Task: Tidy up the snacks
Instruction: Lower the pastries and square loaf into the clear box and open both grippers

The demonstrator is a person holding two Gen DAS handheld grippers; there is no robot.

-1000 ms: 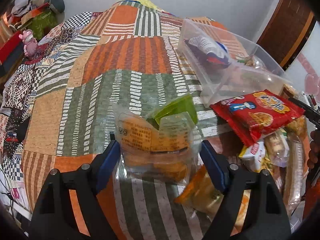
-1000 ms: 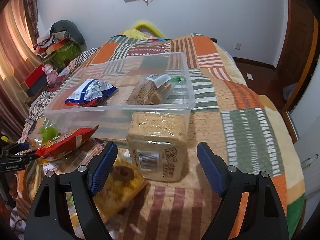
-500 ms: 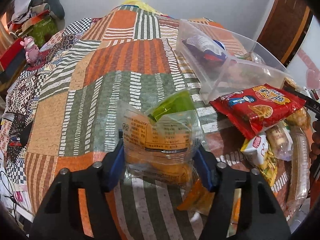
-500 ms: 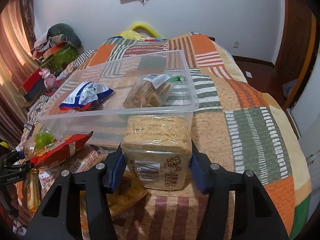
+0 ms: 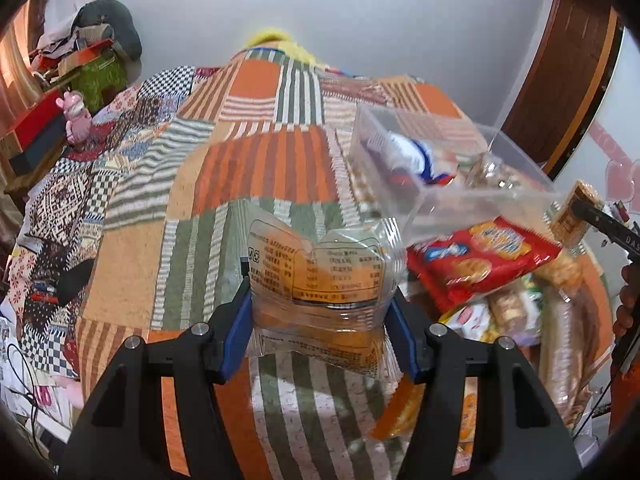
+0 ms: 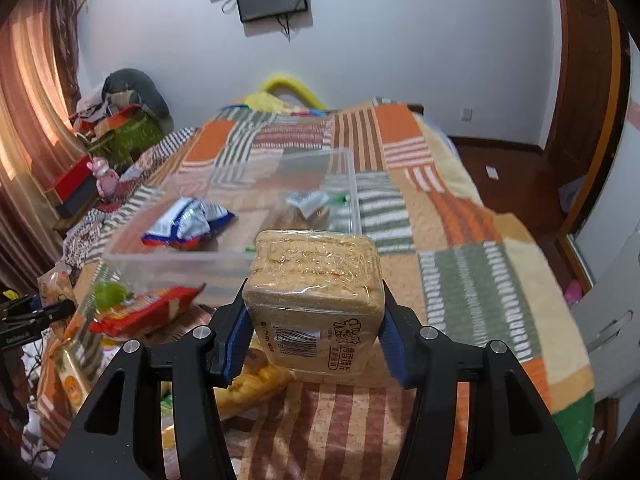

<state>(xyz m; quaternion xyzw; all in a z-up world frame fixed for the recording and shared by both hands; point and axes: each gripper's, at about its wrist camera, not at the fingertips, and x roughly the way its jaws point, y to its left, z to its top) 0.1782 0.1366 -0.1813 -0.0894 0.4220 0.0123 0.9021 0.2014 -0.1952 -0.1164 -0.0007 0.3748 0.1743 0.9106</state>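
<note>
My left gripper [image 5: 320, 300] holds a clear bag of orange snacks [image 5: 320, 276] lifted off the patchwork bedspread; its blue pads press the bag's sides and the jaws are still closing a little. My right gripper [image 6: 314, 316] is shut on a square pack of toast slices [image 6: 314, 276], raised in front of the clear plastic bin [image 6: 180, 268]. The bin [image 5: 460, 208] holds a blue-and-white packet [image 6: 188, 224] and a bagged bread [image 6: 300, 212]. A red cracker packet [image 5: 476, 260] leans on the bin's near wall.
A heap of loose snack packets [image 5: 520, 312] lies right of the left gripper, near the bed's edge. Yellow packets [image 6: 252, 384] lie under the right gripper. Clutter and a pink toy [image 6: 104, 176] sit beside the bed at the left. A door [image 6: 580, 80] stands at the right.
Both grippers closed from wide open onto their packs, the left on the clear bag, the right on the toast pack. Both then rose, lifting the packs off the bedspread.
</note>
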